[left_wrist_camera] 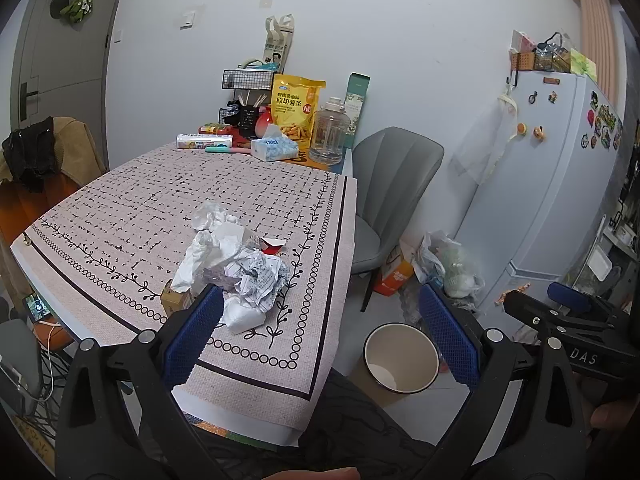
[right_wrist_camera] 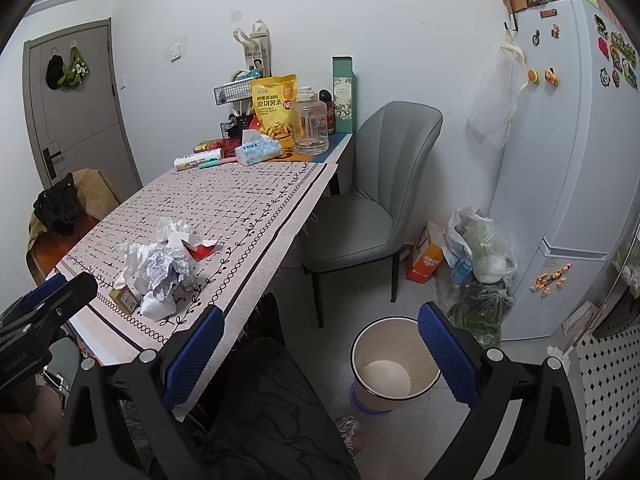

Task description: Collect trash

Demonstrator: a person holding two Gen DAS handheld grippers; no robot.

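Crumpled paper trash (left_wrist_camera: 236,264) sits heaped near the front edge of the desk (left_wrist_camera: 120,200), on its patterned cloth (a small cardboard box (left_wrist_camera: 176,300) lies beside it). Both the left gripper (left_wrist_camera: 320,332) and right gripper (right_wrist_camera: 320,344) hover with jaws released, empty. A waste bin (right_wrist_camera: 394,364) stands on the floor (right_wrist_camera: 416,300) beside the desk.

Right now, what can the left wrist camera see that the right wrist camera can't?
Only the left wrist view shows a phone with a lit screen below the table's near left corner, plus the right gripper off to the side.

Only the right wrist view shows a tiled black-and-white surface at the right edge and the left gripper.

Both show the pile of crumpled paper on the patterned tablecloth, the bin on the floor, the grey chair and the fridge. Both grippers are open and hold nothing.
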